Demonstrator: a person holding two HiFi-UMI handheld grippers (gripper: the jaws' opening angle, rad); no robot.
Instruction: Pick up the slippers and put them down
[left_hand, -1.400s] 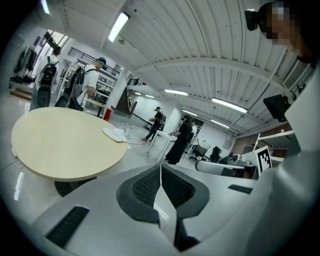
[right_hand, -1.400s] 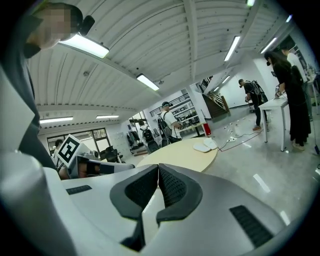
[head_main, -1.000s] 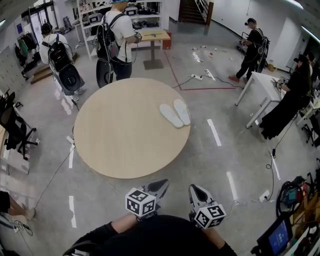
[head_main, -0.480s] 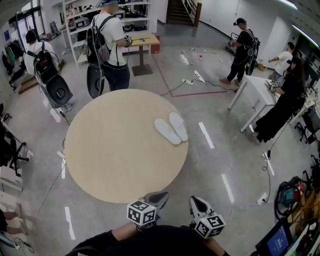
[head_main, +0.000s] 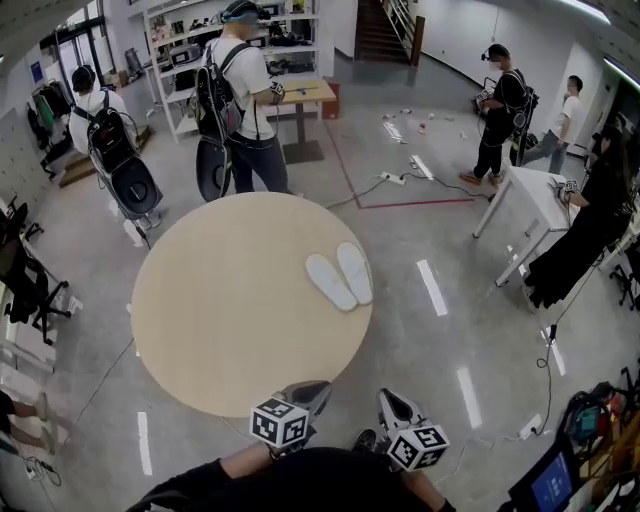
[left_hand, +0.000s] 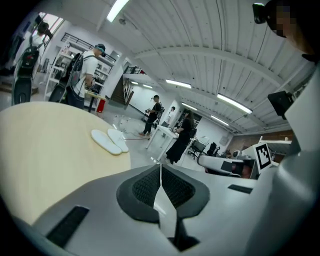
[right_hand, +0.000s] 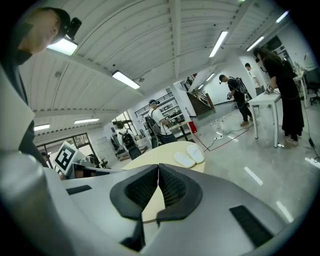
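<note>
Two flat white slippers (head_main: 340, 277) lie side by side on the round pale-wood table (head_main: 220, 310), their long edges touching. They sit on the right part of the tabletop, close to its right rim, as we look down from the head view. Nothing else rests on that tabletop.

We hold the grey left gripper (head_main: 316, 386) at the near rim of the table, with its tip about level with the edge. Its dark ribbed pads meet at the tips and nothing is between them. The grey right gripper (head_main: 389, 399) hangs just off the table's near-right rim, over the glossy grey floor (head_main: 440, 340). Its jaws are likewise pressed together and empty. Both grippers are well apart from the slippers, which lie across the tabletop from them. In each gripper view the pair shows beyond the closed jaws, far up the table.

Behind the table's far rim stands a person wearing a dark backpack (head_main: 243, 95). To the right of the table, well apart from it, is a white rectangular desk (head_main: 535, 195).
</note>
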